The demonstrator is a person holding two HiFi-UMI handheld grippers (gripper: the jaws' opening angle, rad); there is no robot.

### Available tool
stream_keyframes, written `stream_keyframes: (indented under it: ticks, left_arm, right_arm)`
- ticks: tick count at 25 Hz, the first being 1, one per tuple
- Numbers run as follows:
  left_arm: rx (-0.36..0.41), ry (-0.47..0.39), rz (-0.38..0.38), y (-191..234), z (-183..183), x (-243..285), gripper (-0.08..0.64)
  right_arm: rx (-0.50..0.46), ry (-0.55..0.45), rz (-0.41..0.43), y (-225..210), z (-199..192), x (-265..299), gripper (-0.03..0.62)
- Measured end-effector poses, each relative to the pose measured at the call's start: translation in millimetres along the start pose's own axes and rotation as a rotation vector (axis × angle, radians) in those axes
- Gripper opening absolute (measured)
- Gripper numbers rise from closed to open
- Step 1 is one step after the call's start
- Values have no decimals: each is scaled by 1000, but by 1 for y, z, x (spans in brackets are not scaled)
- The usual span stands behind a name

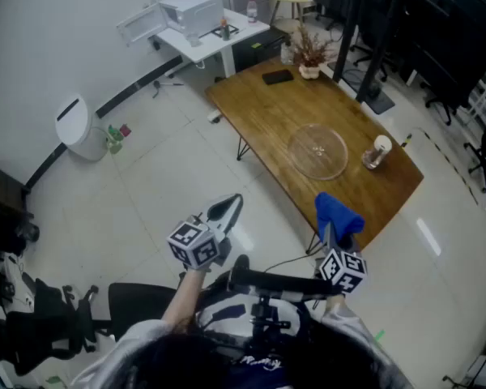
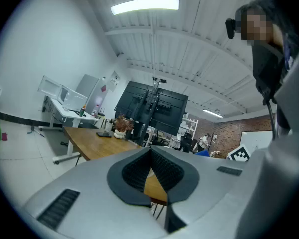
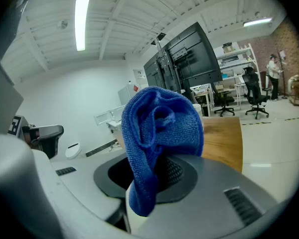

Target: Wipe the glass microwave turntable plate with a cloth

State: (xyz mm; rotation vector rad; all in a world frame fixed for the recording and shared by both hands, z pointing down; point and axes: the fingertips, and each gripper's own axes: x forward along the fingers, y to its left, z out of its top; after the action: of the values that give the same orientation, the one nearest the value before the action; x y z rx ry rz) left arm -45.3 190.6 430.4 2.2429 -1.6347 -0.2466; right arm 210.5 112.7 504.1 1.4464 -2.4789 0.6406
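**A:** What's closest in?

**B:** The person's dark hair (image 1: 186, 365) is at the bottom edge, and below it is some chest print too blurred to read. Just past that is the left gripper (image 1: 229, 209), held up over the tiled floor. Its jaws are closed tip to tip with nothing in them.

**A:** And the other one?

**B:** The right gripper (image 1: 334, 233) is clamped on a bunched blue cloth (image 3: 162, 118), just off the near end of the wooden table (image 1: 259, 108). The cubes on both grippers carry black-and-white square patterns, not letters.

**A:** And the rest of the room, from the left?

**B:** A white bin (image 1: 77, 128) stands by the wall. Next is a white microwave (image 1: 190, 10) with its door swung open, on a white desk. On the wooden table there's a black phone (image 1: 277, 77) and a pot of dried stems (image 1: 309, 55). The glass turntable plate (image 1: 317, 151) lies flat there too, apart from both grippers. A small cup (image 1: 378, 152) stands near its right.
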Motion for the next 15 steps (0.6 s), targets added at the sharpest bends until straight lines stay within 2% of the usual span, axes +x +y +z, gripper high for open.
stream_keyframes:
  ticks: [4,8,12,15]
  left_arm:
    - [-1,12,-54,59,25,11,-3]
    - [-42,50,-119,101,23,32,-3]
    - [-103,77,-218,100,13,67,-3]
    - [-118,95,-286,90,11,89,-3]
  right_arm:
    - [51,-18,-73,17,0,43,87]
    - [59,-37,-122,40,6,62,87]
    - [36,22,-208,33,2,53,87]
    - [40,52,-259,23,4,47,87]
